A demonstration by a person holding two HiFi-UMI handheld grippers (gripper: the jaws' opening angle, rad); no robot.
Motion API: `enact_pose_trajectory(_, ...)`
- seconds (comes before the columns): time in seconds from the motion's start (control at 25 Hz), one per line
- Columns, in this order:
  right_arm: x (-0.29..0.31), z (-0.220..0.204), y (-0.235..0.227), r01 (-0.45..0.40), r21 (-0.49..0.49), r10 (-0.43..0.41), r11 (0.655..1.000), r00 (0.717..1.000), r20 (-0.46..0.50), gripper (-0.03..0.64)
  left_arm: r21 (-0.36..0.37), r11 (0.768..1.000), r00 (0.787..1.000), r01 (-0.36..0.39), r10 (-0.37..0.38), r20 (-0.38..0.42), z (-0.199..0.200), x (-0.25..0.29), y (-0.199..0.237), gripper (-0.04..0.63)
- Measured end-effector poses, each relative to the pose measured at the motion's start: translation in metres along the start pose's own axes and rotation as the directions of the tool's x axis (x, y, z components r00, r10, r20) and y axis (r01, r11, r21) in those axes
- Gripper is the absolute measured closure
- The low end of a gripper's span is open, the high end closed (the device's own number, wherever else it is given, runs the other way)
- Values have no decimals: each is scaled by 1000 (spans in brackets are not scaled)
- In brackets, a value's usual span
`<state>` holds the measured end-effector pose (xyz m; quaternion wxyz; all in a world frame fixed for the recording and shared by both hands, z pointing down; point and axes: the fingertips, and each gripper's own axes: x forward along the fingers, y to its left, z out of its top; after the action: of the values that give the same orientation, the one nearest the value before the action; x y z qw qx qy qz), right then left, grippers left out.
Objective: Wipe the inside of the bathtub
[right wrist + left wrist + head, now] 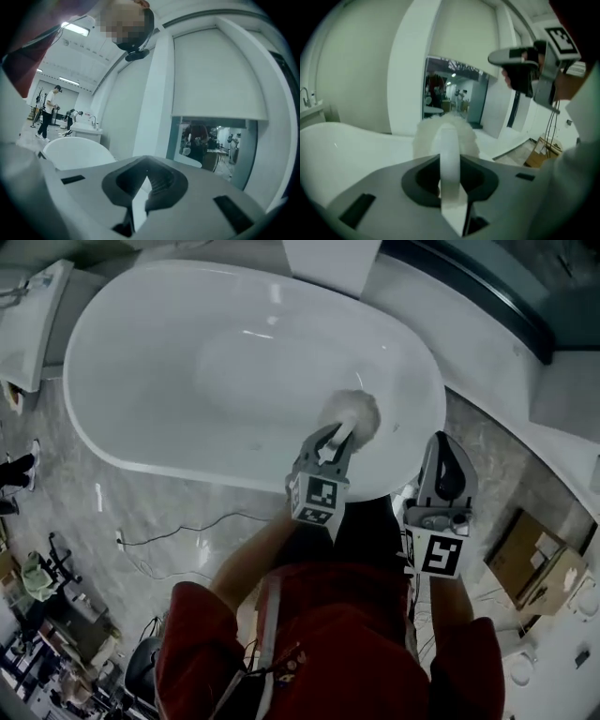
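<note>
The white oval bathtub (187,472) fills the upper half of the head view. My left gripper (339,435) reaches over the near rim and is shut on the flat white handle (450,159) of a fluffy white wiper (354,413). The wiper's head hangs over the tub's near right inner wall; I cannot tell if it touches. In the left gripper view the fluffy wiper (445,129) stands just past the left gripper (451,187). My right gripper (442,442) is held outside the tub, to the right of the rim, with its jaws together and nothing in them. It also shows as the right gripper (140,197) in its own view.
Grey marble floor surrounds the tub, with a thin cable (178,531) lying near my feet. A cardboard box (534,554) sits at the right. A white counter (33,324) stands at the upper left and a curved dark-framed partition (487,287) at the upper right. A person (48,112) stands far off.
</note>
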<state>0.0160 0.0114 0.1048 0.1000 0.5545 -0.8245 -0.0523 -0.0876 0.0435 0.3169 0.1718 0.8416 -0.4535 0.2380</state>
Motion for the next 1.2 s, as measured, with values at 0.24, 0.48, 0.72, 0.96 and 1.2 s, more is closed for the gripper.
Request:
enact_pose_trajectory(0.24,-35,93,28,105,-53,-100,993,991,94,606,35,995,954,-92,77,290,121,-127,62,502)
enact_pose_trajectory(0.48,-66,152,43,187,-53,-179,981,976,127,606,19,989,878,-147,122,464,204,-226,86,502)
enact_pose_trajectory(0.72,-95,177,41,204,-44,-196,978,969,151,606,-34,989,838,-141,138,528,234,-277,63,502)
enact_pose_trajectory(0.96,-127,183,45,210,15,-208,978,955,212,606,-31,982,797,-184,168,580,244,-305,36,502)
enact_pose_trajectory(1.2,-163,186,51,207,65,-217,976,948,231,605,17,978,795,-210,161,585,231,-330,5,502)
